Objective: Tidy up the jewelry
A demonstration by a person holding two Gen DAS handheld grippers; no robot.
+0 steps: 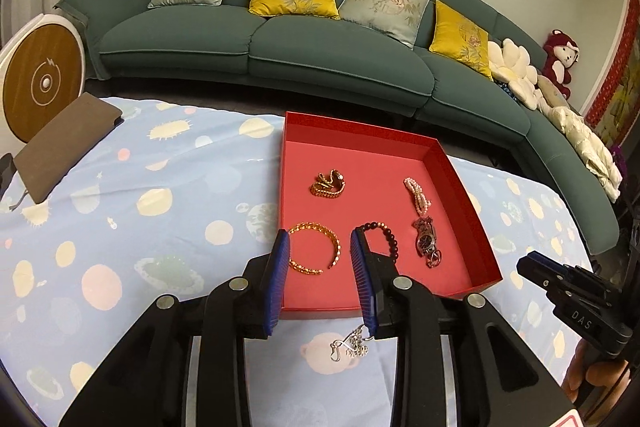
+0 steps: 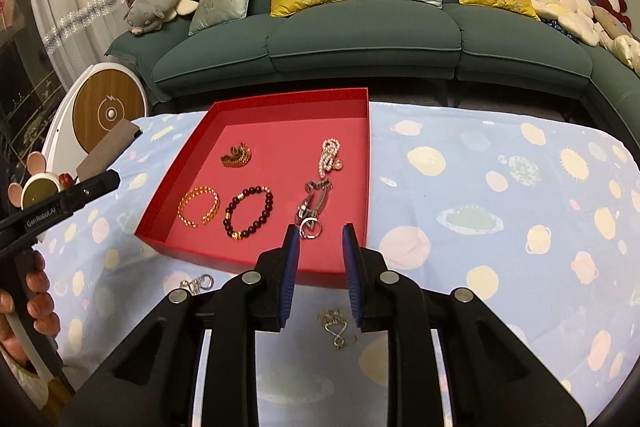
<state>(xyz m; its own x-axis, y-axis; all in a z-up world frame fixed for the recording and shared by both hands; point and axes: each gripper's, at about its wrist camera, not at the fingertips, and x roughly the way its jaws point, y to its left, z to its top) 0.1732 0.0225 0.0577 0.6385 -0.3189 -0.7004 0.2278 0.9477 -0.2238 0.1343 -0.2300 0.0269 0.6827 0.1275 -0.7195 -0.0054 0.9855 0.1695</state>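
A green sofa (image 2: 360,39) with yellow and grey cushions fills the back of the room, and in front of it stands the desk (image 2: 500,211) under a pale blue cloth printed with planets. Toward the far edge of the desk sits a shallow red tray (image 2: 256,107), the only container here, and it holds five pieces. At its far left lies a bunched gold chain (image 2: 237,155); at its far right a pink pearl strand (image 2: 330,155). Along the near side, from left, lie an open gold bangle (image 2: 199,211), a dark bead bracelet (image 2: 248,213) and a silver watch (image 2: 314,205) that runs toward the tray's near edge. Two pieces lie outside the tray on the cloth, just off its near edge: a silver chain (image 2: 197,283) by the near left corner and another thin chain (image 2: 336,325) further right. The left claw (image 1: 320,277) hangs open above the tray's near edge, holding nothing, with the silver chain (image 1: 349,343) on the cloth beneath its right finger. The right claw (image 2: 320,275) is also open and empty, over the tray's near edge, with the thin chain below and between its fingers.
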